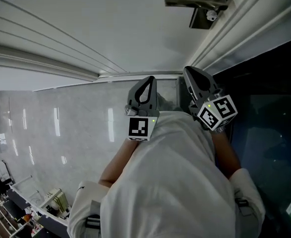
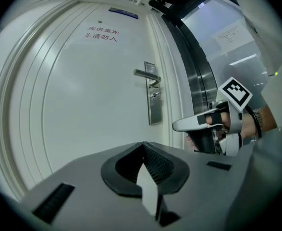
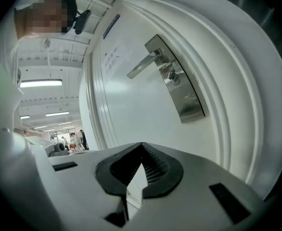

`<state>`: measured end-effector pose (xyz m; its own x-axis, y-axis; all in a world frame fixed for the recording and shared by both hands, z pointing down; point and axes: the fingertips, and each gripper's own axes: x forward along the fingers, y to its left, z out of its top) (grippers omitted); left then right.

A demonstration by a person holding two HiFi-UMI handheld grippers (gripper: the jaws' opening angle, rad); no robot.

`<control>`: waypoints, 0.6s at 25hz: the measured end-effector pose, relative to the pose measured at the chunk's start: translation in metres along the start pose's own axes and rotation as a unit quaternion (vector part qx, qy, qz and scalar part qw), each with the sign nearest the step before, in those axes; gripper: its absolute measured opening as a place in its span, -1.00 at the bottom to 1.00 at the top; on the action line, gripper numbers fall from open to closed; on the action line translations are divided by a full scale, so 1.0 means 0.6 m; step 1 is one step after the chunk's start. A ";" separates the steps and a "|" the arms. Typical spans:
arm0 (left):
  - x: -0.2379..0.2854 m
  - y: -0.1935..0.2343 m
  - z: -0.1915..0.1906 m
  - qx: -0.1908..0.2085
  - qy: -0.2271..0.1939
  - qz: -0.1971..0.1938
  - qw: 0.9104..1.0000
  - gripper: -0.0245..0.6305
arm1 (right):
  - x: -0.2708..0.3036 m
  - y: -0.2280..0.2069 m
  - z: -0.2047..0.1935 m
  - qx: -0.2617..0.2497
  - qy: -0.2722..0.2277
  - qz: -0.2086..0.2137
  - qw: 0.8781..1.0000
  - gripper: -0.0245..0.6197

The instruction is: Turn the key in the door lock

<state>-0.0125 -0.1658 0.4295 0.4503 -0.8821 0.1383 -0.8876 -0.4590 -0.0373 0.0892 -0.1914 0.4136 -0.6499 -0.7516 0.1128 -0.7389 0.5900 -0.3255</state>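
Observation:
The white door (image 2: 83, 95) carries a metal lever handle (image 2: 147, 74) on a long steel lock plate (image 2: 153, 110), and a key (image 2: 154, 96) sits in the cylinder below the handle. In the right gripper view the same handle (image 3: 143, 66), plate (image 3: 189, 102) and key (image 3: 173, 77) appear tilted. My left gripper (image 2: 143, 144) is shut and empty, well short of the door. My right gripper (image 3: 141, 146) is also shut on nothing, away from the lock. In the head view the left gripper (image 1: 147, 79) and the right gripper (image 1: 187, 69) sit side by side below the handle (image 1: 195, 3).
A sign with printed characters (image 2: 101, 33) is on the upper door. The moulded door frame (image 2: 172, 81) and a dark glass panel (image 1: 264, 113) lie right of the lock. My white sleeves and body (image 1: 175, 182) fill the lower head view. A glossy floor (image 1: 46, 128) lies left.

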 end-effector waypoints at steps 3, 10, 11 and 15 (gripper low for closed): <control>0.004 -0.018 -0.008 0.008 0.006 -0.021 1.000 -0.90 | -0.021 0.020 -0.025 -0.019 0.008 0.005 1.000 -0.91; 0.015 -0.051 -0.025 0.014 0.023 -0.066 0.997 -0.90 | -0.033 0.039 -0.075 -0.040 0.030 0.015 0.999 -0.91; 0.015 -0.058 -0.026 0.017 0.022 -0.071 0.997 -0.90 | -0.034 0.038 -0.073 -0.050 0.029 0.014 0.998 -0.91; 0.006 -0.071 -0.029 0.007 0.026 -0.076 0.997 -0.90 | -0.043 0.053 -0.076 -0.080 0.031 0.015 0.996 -0.91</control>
<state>0.0252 -0.1474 0.4489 0.5739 -0.7955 0.1944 -0.8078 -0.5889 -0.0255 0.0747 -0.1399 0.4431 -0.6780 -0.7164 0.1643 -0.7348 0.6548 -0.1768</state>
